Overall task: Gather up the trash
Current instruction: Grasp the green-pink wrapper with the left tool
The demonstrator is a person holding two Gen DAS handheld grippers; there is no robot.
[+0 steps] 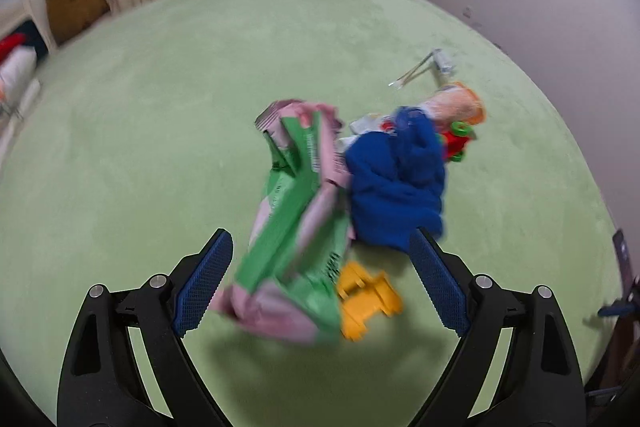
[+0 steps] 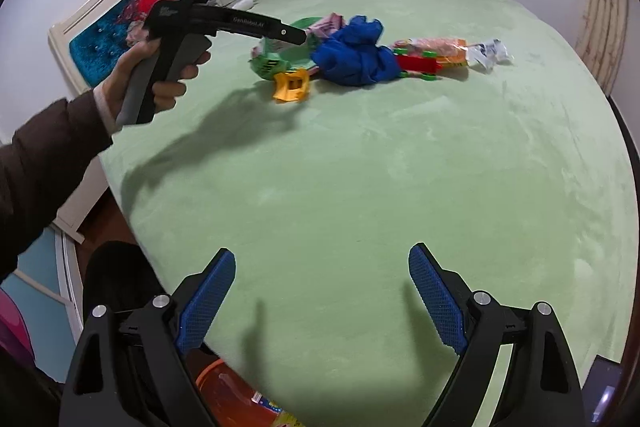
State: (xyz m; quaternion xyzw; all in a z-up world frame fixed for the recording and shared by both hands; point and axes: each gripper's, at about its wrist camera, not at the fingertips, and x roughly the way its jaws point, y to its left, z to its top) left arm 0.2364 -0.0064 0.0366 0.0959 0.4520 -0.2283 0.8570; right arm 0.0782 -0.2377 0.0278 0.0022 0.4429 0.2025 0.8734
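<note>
Both jaws are held wide and empty. The left gripper (image 1: 322, 267) is poised above a green-pink wrapper (image 1: 296, 227) lying against a blue cloth (image 1: 396, 183) on the bed (image 1: 160, 107); the right gripper (image 2: 322, 287) is kept over bare cover.

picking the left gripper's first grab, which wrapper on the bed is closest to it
The green and pink bag: it lies between the open left hand-held gripper, while the orange wrapper lies beyond the blue cloth.

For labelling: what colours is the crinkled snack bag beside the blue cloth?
Green and pink crinkled snack bag; clearest in the left wrist view.
</note>
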